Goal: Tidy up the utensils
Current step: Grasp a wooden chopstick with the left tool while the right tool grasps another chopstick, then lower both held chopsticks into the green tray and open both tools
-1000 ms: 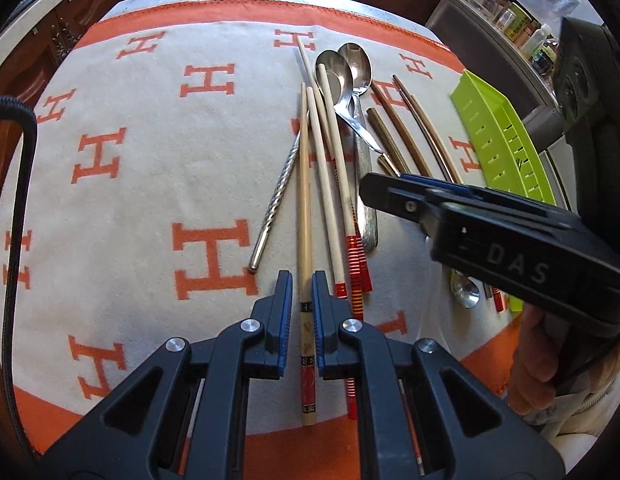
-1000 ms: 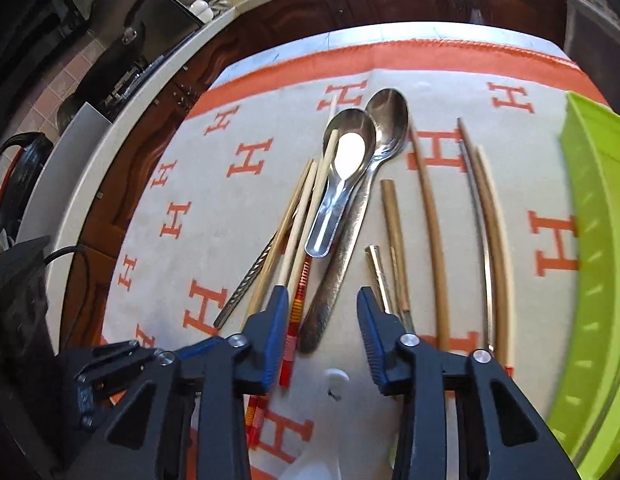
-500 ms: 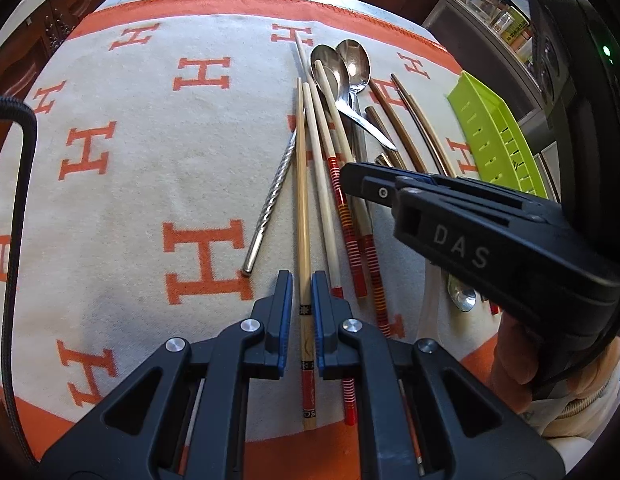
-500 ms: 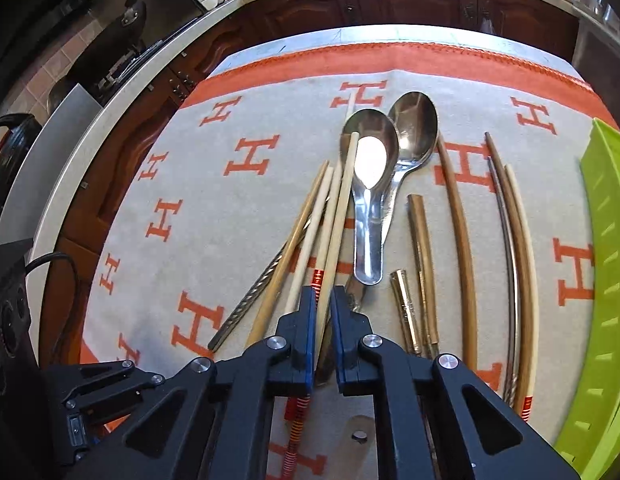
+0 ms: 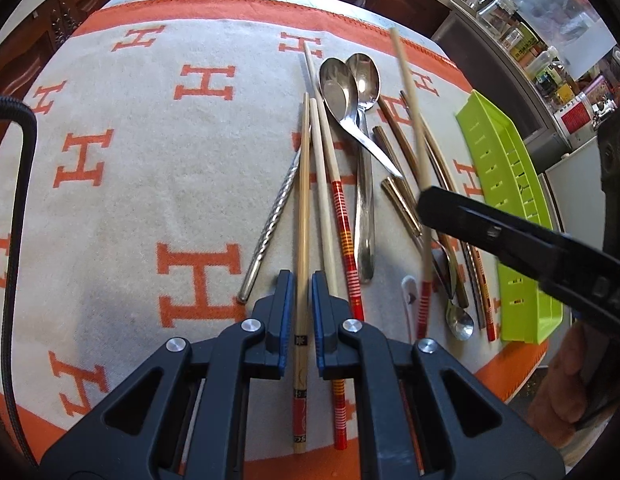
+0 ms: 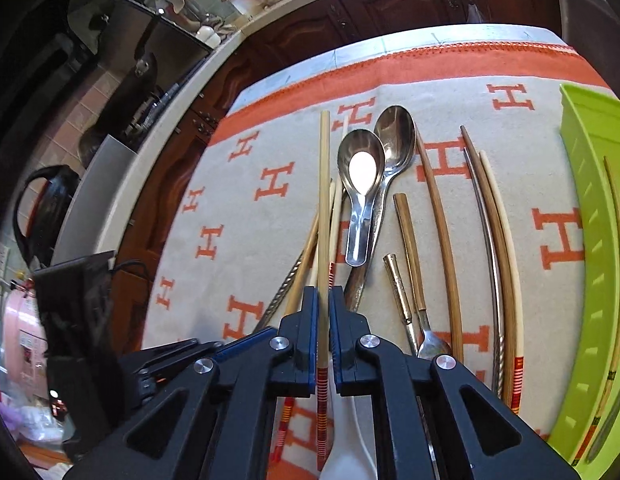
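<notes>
Left gripper (image 5: pixel 301 312) clenched on a bamboo chopstick (image 5: pixel 302 216) lying on the cloth (image 5: pixel 150 168) near its front edge. Right gripper (image 6: pixel 323 336) has just closed on a red-banded chopstick (image 6: pixel 323 208), tip raised off the pile. Only the right view shows chopsticks inside the green tray (image 6: pixel 589 216) at the cloth's right edge; only the left view shows a hand (image 5: pixel 565 384).

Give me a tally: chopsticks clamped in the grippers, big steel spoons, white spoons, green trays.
Clamped chopsticks: 2
Big steel spoons: 2
White spoon: 1
Green tray: 1
Total: 6
</notes>
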The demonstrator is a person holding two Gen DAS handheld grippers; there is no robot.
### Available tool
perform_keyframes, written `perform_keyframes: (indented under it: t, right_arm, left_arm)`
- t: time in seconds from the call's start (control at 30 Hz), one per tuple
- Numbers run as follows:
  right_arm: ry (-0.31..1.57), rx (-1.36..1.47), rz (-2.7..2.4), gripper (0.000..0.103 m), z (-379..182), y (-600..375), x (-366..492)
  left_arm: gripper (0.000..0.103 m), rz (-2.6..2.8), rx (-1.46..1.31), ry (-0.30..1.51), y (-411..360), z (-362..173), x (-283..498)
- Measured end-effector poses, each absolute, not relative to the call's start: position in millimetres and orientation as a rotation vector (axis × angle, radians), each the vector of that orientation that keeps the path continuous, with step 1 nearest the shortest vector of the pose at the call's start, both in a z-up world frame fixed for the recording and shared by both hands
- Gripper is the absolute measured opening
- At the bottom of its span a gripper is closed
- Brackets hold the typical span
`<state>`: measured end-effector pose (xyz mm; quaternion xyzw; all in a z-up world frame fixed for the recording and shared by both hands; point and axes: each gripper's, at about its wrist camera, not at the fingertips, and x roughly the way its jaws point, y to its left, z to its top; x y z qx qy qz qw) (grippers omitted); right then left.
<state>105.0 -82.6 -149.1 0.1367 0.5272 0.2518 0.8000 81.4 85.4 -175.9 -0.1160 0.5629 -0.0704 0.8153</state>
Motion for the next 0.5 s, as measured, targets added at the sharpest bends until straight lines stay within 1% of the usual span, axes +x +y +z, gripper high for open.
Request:
perform_keyframes:
  t: [0.23,0.37,0.5]
  right_arm:
    - [1.073,0.39,0.571,0.006,-125.0,-113.7,92.7]
    - [1.038,0.428,0.573,0.006,-109.7,-138.5,85.8]
    - [1.013,0.444,0.548,0.006,-97.6,-165.9,78.5]
  left_arm:
    - [0.004,-0.08,-0.237,1.155,83.6,-163.4,75.0]
    - [0.004,-0.09,-0.238,1.095,78.5,-133.3,65.3]
    - [0.004,-0.145,-0.218,1.042,56.3,-99.9,59.6]
